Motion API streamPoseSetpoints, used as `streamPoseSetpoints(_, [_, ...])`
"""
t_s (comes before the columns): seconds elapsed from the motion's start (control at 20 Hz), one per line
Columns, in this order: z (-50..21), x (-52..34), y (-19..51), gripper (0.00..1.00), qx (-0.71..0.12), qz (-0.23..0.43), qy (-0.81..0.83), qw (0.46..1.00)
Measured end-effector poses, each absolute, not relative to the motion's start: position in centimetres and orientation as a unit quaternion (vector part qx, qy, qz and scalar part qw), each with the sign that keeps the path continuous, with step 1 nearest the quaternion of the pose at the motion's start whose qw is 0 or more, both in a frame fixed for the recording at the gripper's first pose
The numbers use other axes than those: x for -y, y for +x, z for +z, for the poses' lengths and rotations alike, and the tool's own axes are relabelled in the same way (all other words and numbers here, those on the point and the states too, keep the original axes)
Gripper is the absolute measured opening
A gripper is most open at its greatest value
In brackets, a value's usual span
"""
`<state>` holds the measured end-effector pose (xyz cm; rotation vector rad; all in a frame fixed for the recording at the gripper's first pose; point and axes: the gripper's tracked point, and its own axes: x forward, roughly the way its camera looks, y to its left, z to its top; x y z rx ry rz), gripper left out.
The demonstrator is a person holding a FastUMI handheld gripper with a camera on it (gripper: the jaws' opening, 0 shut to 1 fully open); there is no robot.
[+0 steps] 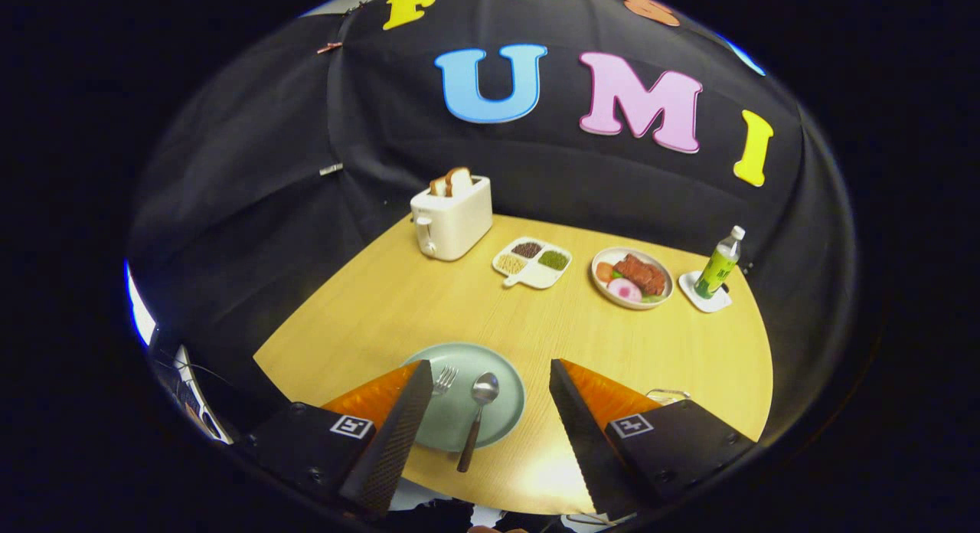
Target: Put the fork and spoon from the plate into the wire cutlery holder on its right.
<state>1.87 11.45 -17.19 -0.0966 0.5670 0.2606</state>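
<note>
The hand-held gripper (490, 418) hangs wide open and empty above the near edge of the worktop (383, 311). Between its fingers lies the green plate (505, 376); the spoon (480, 410) rests on it, its handle overhanging the near rim, and the fork (444, 380) is half hidden by the left finger. A bit of the wire cutlery holder (668, 396) peeks from behind the right finger. Well beyond stand a toaster (452, 215), a divided dish (533, 262), a food plate (632, 277) and a bottle (720, 263).

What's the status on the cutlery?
Tool open, holding nothing. Spoon between the fingers on plate, fork beside it. Holder partly hidden behind one finger. Nothing in the way.
</note>
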Motion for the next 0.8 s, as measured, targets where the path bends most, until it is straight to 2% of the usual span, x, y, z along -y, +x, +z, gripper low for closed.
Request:
streamPoseSetpoints(0.3, [-26.4,-12.6,2.8,0.96,-0.406,0.124,-0.087,0.901])
streamPoseSetpoints(0.45, [-30.4,-12.2,2.4,0.9,-0.471,0.108,-0.09,0.871])
streamPoseSetpoints(0.8, [-35.4,-13.2,2.6,0.88,-0.534,0.094,-0.072,0.837])
